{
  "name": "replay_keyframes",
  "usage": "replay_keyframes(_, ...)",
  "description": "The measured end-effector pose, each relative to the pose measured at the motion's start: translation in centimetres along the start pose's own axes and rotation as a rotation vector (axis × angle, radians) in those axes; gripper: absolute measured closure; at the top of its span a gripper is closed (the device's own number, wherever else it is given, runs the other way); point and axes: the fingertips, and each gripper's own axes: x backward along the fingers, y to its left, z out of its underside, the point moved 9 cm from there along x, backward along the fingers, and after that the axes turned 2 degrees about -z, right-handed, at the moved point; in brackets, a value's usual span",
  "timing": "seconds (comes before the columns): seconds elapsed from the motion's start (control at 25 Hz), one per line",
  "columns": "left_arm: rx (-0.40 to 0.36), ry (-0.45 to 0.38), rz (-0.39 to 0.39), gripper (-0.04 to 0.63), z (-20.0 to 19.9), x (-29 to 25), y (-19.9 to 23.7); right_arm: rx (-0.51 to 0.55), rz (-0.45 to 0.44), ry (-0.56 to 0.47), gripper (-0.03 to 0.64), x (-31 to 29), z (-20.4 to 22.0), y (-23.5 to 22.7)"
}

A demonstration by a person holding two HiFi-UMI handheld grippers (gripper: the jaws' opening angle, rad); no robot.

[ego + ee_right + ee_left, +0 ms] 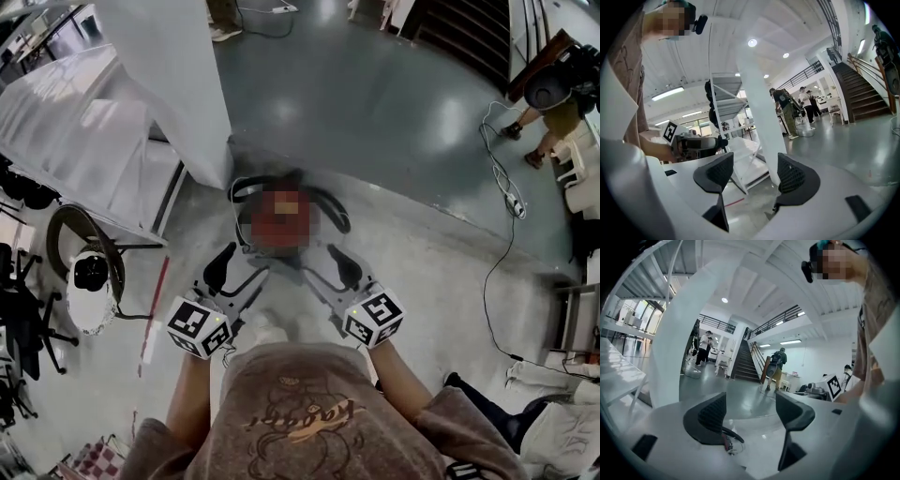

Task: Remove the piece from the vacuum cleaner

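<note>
In the head view, the dark, round-bodied vacuum cleaner with a reddish top and black looping hose [314, 199] sits on the glossy grey floor [394, 103] at the centre of the frame, just beyond the tips of both tools. Its middle cannot be made out, so I cannot tell which piece is the one to come off.

The left gripper [239, 272] reaches in from the lower left and the right gripper [323, 270] from the lower right. Both point at the machine's near side and touch nothing.

In the left gripper view, the left gripper [752, 416] has its black ribbed pads spread wide with only floor between them. A thin black curved strip with a red bit [726, 439] shows low in the frame beside the left pad.

In the right gripper view, the right gripper [754, 176] is likewise spread and empty.

A broad white column [169, 75] stands in the upper left of the head view, just behind the machine. It fills the left of the left gripper view and runs down the middle of the right gripper view. A white cable with a power strip [511, 202] lies on the floor at the right edge.
</note>
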Motion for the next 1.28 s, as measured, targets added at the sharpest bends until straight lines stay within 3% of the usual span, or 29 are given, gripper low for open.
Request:
replay_keyframes(0.2, -0.011, 0.116, 0.049, 0.290, 2.3, -2.3, 2.8, 0.024, 0.010, 0.115, 0.356, -2.0, 2.7, -2.2)
replay_keyframes(0.44, -0.011, 0.249, 0.098, 0.290, 7.4, -5.9, 6.3, -0.018, 0.052, 0.195, 0.356, -4.4, 7.7, -5.2)
replay_keyframes(0.84, 0.033, 0.362, 0.151, 0.290, 19.2, -12.8, 11.2, -0.056, 0.072, 0.310, 0.356, -9.0, 19.3, -9.9)
replay_keyframes(1.28, 0.049, 0.520, 0.222, 0.291, 33.4, -15.9, 15.5, -0.096, 0.077, 0.434, 0.356, -12.7, 31.9, -13.1)
